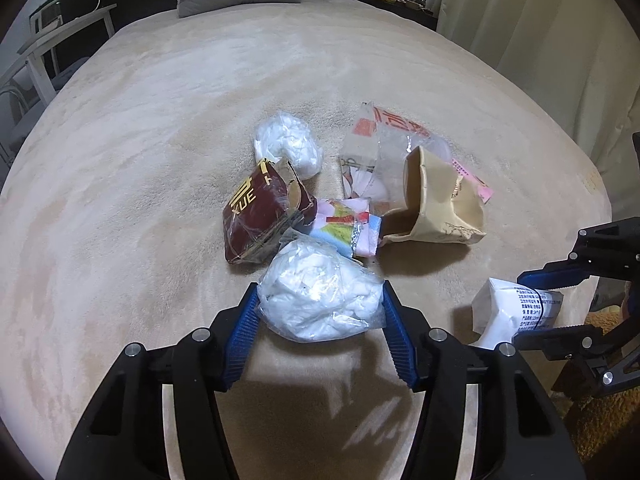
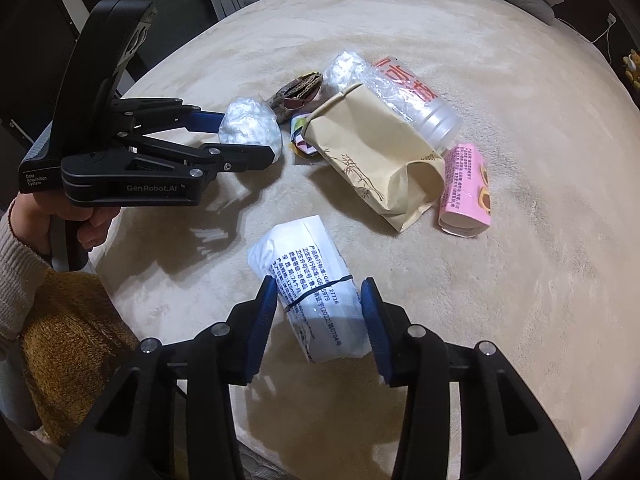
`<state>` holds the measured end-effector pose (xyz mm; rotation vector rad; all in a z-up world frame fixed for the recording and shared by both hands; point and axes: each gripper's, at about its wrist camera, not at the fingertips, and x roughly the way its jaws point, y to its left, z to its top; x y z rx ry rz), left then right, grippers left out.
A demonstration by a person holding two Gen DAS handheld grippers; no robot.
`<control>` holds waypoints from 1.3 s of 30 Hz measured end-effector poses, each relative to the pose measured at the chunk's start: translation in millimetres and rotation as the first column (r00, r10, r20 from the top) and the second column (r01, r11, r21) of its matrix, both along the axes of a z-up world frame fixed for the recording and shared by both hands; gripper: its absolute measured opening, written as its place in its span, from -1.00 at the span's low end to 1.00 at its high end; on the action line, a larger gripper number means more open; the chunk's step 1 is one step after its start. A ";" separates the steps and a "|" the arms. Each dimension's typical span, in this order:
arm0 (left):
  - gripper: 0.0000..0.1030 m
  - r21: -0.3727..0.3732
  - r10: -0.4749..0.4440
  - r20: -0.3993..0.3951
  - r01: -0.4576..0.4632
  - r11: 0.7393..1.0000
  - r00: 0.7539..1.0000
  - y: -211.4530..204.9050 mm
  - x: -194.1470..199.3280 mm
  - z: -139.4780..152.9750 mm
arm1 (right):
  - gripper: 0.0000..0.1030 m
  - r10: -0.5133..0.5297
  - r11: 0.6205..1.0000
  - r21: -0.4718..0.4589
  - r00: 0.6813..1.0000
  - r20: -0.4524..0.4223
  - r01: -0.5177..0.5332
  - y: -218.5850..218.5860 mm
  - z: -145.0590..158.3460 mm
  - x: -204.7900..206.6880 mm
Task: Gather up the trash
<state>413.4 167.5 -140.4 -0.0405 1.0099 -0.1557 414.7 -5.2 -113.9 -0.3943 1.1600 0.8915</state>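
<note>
Beige bed (image 1: 160,160): jaws grip crumpled bag (image 1: 318,296) and printed packet (image 2: 316,292).

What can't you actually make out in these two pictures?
- Right wrist view: the white packet's small print is too fine to read.
- Left wrist view: the right claw is cut off by the frame's edge.
- Both views: no bin or bag for the trash shows.

1. The left gripper (image 1: 320,312) points steeply down at the bed (image 1: 160,160), its blue fingers (image 1: 244,332) pressed against both sides of a crumpled white plastic bag (image 1: 320,300).
2. The right gripper (image 2: 320,312), near the bed's front edge, clamps a white printed packet (image 2: 316,292).
3. A hand (image 2: 86,224) in a knit sleeve (image 2: 20,276) grips the left gripper's handle.
</note>
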 end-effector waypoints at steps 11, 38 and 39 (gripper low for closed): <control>0.10 -0.012 0.007 0.059 -0.006 1.000 0.998 -18.2 -42.5 38.4 | -0.25 -0.029 0.999 0.021 0.998 0.059 0.028 -21.7 37.8 -35.8; 0.10 -0.007 -0.045 0.190 0.047 0.999 0.981 -105.9 -203.6 110.6 | -0.31 -0.099 0.988 0.134 0.979 0.180 0.075 -101.4 125.2 -179.9; 0.10 -0.008 -0.047 0.195 0.050 0.999 0.980 -109.1 -209.6 112.3 | -0.31 -0.103 0.987 0.138 0.977 0.186 0.078 -105.2 127.6 -185.5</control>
